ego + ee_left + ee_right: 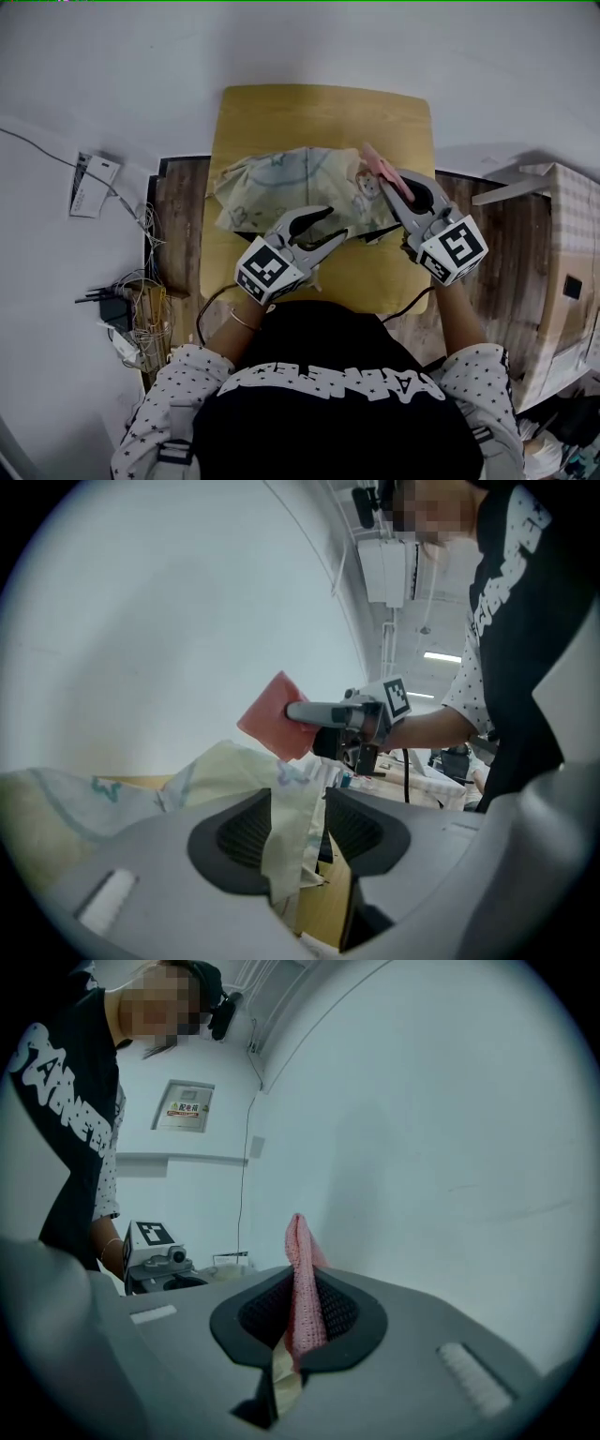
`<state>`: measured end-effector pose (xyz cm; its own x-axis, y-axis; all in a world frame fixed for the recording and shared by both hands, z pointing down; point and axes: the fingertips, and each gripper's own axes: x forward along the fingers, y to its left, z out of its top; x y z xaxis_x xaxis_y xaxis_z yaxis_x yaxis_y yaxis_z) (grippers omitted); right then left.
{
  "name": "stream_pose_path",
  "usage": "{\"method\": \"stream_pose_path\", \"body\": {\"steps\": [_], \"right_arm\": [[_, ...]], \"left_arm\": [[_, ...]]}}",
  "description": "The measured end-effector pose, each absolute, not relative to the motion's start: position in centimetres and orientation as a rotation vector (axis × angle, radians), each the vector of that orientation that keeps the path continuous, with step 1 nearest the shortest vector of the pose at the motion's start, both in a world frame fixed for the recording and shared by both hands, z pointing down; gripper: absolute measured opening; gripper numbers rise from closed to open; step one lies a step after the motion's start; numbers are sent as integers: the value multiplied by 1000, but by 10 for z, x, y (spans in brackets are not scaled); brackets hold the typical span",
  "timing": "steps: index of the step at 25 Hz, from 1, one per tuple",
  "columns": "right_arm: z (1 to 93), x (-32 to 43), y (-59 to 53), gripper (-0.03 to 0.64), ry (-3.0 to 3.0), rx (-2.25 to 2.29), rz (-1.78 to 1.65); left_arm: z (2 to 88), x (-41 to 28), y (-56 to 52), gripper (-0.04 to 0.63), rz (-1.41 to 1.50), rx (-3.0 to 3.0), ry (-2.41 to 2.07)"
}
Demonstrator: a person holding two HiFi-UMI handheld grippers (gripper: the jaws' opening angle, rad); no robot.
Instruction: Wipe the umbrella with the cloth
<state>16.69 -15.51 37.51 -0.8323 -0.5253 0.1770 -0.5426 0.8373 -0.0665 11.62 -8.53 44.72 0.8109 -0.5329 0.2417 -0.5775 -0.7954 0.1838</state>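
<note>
The right claw is clamped on the pink cloth. The left claw gapes wide, with loose fabric of the umbrella hanging between its pads.

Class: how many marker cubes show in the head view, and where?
2. One cube on the left gripper, over the table's front edge; another cube on the right gripper, further right. None seems hidden.

Pale patterned umbrella (crumpled), pink cloth upright
</note>
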Motion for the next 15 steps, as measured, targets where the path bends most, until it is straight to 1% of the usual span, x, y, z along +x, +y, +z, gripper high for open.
{"method": "stream_pose_path", "body": {"steps": [7, 11, 15], "right_arm": [[342, 163, -159, 31, -2957, 884, 188], [334, 146, -155, 31, -2945, 898, 142], [317, 132, -153, 31, -2909, 1019, 157]], "left_arm": [[395, 51, -74, 167, 135, 2701, -1187], [386, -1, -65, 166, 244, 2668, -1344], [388, -34, -65, 164, 322, 2709, -1356]]}}
